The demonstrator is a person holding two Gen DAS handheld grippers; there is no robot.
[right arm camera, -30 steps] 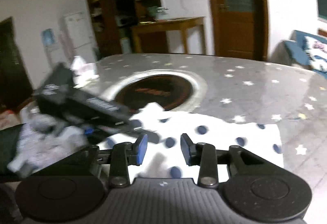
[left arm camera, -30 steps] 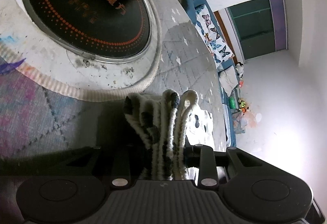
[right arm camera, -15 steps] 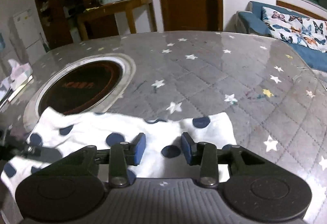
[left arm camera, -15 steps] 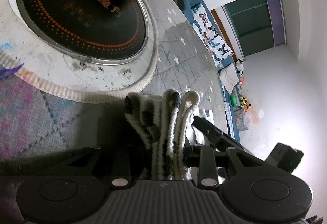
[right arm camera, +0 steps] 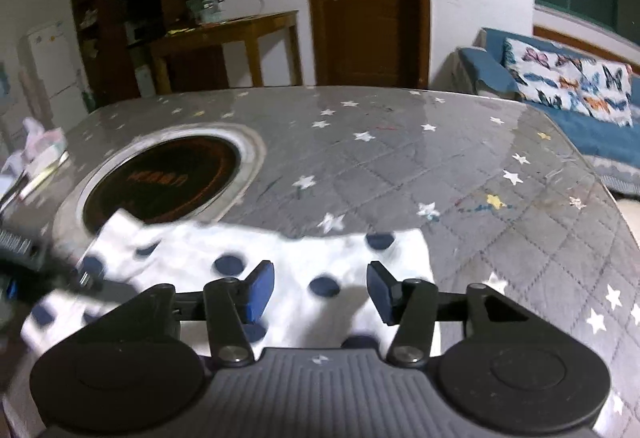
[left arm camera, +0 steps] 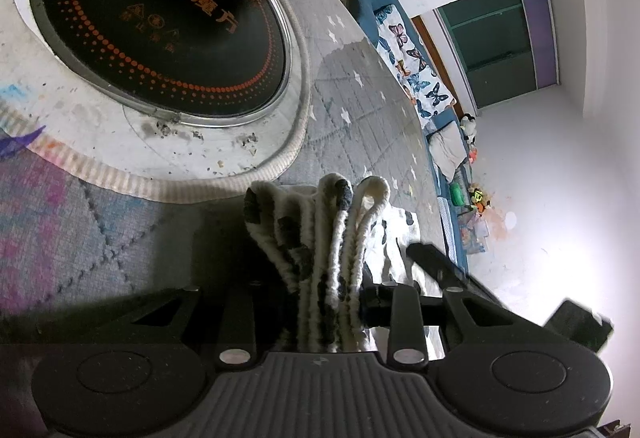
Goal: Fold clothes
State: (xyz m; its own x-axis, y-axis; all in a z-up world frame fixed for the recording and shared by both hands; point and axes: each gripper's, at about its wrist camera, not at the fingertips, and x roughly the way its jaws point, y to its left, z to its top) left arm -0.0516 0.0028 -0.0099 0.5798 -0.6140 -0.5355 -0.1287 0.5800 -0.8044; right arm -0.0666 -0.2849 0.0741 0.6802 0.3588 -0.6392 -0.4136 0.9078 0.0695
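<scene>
- Polka-dot garment (right arm camera: 288, 258), white with dark navy dots, lies spread on the grey star-print table cover (right arm camera: 440, 166), just below the round induction cooktop (right arm camera: 164, 178) sunk into the table.
- My left claw (left arm camera: 320, 290) is clenched on a bunched stack of the garment's folded edges (left arm camera: 320, 230), several layers pressed between the fingers and sticking up past the tips.
- My right claw (right arm camera: 320, 290) hangs over the near right part of the cloth, its blue pads (right arm camera: 260, 290) apart and gripping nothing; its jaws have just been opening, with only flat cloth showing in the gap below them.
- From the left wrist, my right claw shows as a dark bar (left arm camera: 448, 270) just beyond the garment's far edge.
- A blue sofa with butterfly cushions (right arm camera: 568, 86) stands past the table on the right.
</scene>
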